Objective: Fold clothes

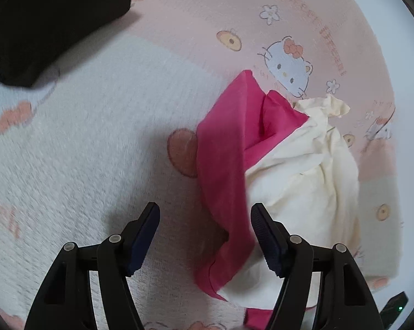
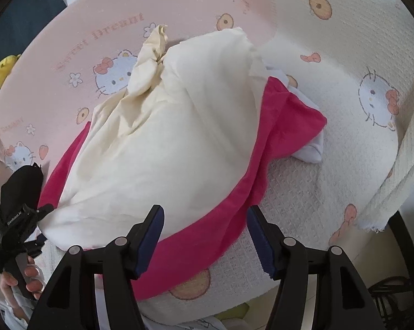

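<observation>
In the left wrist view a black garment point(image 1: 41, 24) filled the upper left of the frame, lying on the bed's patterned blanket point(image 1: 96, 137), apart from the rest. Right of centre a pink garment point(image 1: 226, 170) ran down the frame with a cream garment point(image 1: 303, 181) bunched against its right side. The left tool point(image 1: 205, 236) sat at the bottom with its jaws spread wide; the pink edge fell between them, but neither pad pressed it. In the right wrist view, the other tool and the hand point(image 2: 17, 277) holding it showed at lower left, a yellow soft toy point(image 2: 3, 70) at the far left edge. The cream garment lay heaped on the pink one across the middle, a bit of white cloth point(image 2: 311, 151) peeking out to the right. The right tool point(image 2: 205, 236) at the bottom stood open and empty above the pink hem. By my judgement, the folding was hardly begun: both pieces were still rumpled and piled together.
</observation>
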The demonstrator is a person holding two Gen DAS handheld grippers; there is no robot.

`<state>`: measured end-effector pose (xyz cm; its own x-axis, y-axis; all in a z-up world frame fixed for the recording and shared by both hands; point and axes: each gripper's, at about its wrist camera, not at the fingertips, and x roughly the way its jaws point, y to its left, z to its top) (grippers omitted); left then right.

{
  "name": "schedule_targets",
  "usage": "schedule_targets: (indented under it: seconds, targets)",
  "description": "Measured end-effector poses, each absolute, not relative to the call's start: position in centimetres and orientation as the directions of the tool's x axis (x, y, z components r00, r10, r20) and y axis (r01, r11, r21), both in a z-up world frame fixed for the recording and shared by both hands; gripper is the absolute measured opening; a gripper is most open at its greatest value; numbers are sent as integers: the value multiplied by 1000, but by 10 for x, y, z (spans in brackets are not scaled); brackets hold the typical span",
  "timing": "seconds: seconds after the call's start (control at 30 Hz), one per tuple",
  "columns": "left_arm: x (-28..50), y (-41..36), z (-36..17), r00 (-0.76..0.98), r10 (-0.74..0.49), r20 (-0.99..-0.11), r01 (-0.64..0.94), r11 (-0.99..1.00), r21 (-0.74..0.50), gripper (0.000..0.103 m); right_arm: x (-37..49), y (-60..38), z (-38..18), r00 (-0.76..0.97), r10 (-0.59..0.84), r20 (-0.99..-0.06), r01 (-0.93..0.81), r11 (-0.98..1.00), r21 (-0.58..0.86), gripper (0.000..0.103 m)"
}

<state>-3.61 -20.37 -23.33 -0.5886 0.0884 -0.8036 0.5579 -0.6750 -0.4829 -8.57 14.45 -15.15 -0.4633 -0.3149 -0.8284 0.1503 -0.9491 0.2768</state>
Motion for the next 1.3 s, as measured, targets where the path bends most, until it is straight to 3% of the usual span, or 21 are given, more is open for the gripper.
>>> schedule_targets:
  seconds: [0.47,0.87,0.9,0.97,1.07,1.13,1.2,1.3]
  targets:
    - [-71,-194,-212,-535,-10,-845,524,-788,-322,67,-118,179,-188,-367,-357,-859,-29,-919,394,63]
    - [-125,-196,-236,-482,-2,-876,506,-817,-277,66,-155,165,-205,-361,-280,-889,-68,-943,324,63]
    - [-127,-192,-236,-482,-13,-876,493,-831,-258,64,-156,163,-205,-367,-270,-890,-63,-948,313,63]
    - [-131,-183,-236,-476,-39,-878,452,-868,-206,42,-158,157,-206,-375,-246,-894,-54,-957,286,62]
    - [-130,-169,-238,-463,-123,-878,411,-907,-89,20,-158,148,-205,-393,-179,-902,-29,-978,207,39]
    - [-130,-163,-240,-446,-185,-876,408,-913,-14,14,-157,141,-203,-410,-135,-902,-10,-988,153,20]
    - [-127,-163,-238,-441,-222,-870,420,-907,19,9,-156,135,-201,-424,-114,-898,3,-992,124,12]
    - [-121,-167,-234,-421,-292,-859,454,-888,79,2,-153,131,-196,-446,-89,-891,19,-996,90,9]
